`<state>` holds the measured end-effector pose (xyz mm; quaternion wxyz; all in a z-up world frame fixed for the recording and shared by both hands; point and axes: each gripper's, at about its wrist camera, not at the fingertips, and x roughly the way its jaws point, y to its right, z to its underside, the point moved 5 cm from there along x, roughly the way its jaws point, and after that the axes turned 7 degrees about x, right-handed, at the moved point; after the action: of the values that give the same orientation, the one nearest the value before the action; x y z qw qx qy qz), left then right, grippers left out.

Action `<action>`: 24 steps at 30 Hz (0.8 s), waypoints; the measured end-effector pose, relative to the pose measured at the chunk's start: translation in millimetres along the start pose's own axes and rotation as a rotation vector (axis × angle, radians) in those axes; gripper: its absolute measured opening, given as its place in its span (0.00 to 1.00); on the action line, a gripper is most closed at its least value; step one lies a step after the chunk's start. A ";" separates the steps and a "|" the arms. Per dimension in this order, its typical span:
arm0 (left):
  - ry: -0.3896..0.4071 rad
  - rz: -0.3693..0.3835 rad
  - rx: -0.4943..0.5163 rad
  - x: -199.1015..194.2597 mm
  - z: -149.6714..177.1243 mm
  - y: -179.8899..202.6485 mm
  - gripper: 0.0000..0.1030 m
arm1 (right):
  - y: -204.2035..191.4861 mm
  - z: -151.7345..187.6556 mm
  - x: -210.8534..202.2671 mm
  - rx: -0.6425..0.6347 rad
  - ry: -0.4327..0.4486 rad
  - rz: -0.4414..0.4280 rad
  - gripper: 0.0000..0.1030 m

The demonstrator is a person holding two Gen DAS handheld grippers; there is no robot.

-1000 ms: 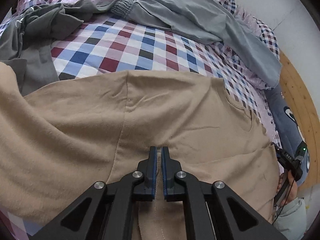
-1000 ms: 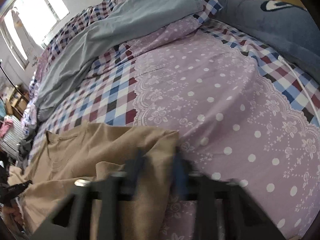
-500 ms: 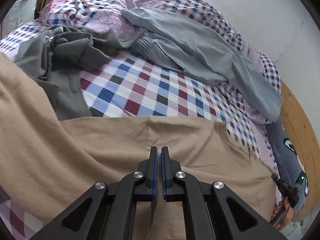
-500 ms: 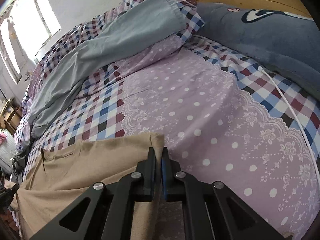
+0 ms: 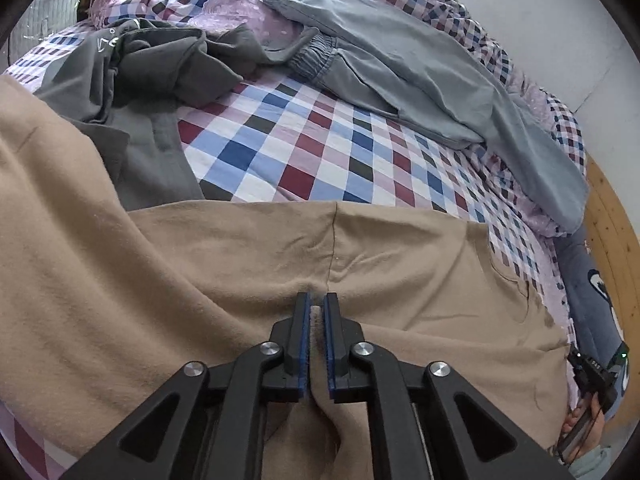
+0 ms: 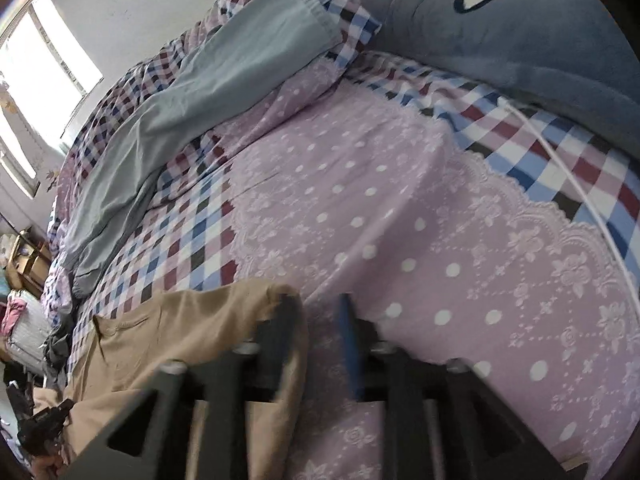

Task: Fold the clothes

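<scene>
A tan garment (image 5: 240, 264) lies spread across the near side of the bed. My left gripper (image 5: 316, 300) is shut on a pinched fold of it, with cloth showing between the blue pads. In the right wrist view the same tan garment (image 6: 168, 332) ends in a corner at the lower left. My right gripper (image 6: 318, 314) is blurred and open. Its left finger (image 6: 286, 320) is over the garment's corner and its right finger (image 6: 348, 320) is over the lilac sheet. Nothing is held between them.
Grey-blue trousers (image 5: 420, 68) stretch along the far side of the checked bedspread (image 5: 320, 148). A crumpled dark grey garment (image 5: 160, 64) lies at the left. A blue pillow (image 6: 520, 40) and a white cable (image 6: 560, 160) are near the wooden headboard (image 5: 608, 216).
My right gripper was shut on the tan garment's corner half a second ago and has opened, leaving the corner on the bed. My left gripper stays shut on the cloth, and more of the bed shows beyond it.
</scene>
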<state>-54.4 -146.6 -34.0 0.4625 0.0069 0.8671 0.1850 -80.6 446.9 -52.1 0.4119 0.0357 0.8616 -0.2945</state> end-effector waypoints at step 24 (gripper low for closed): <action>-0.056 0.075 0.032 -46.3 53.5 15.3 0.55 | -29.8 75.1 -104.0 -0.104 0.026 -0.009 0.43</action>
<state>12.7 -124.0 -18.9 0.4792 0.0520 0.8557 0.1883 30.5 400.9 1.6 0.4007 0.0144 0.8811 -0.2508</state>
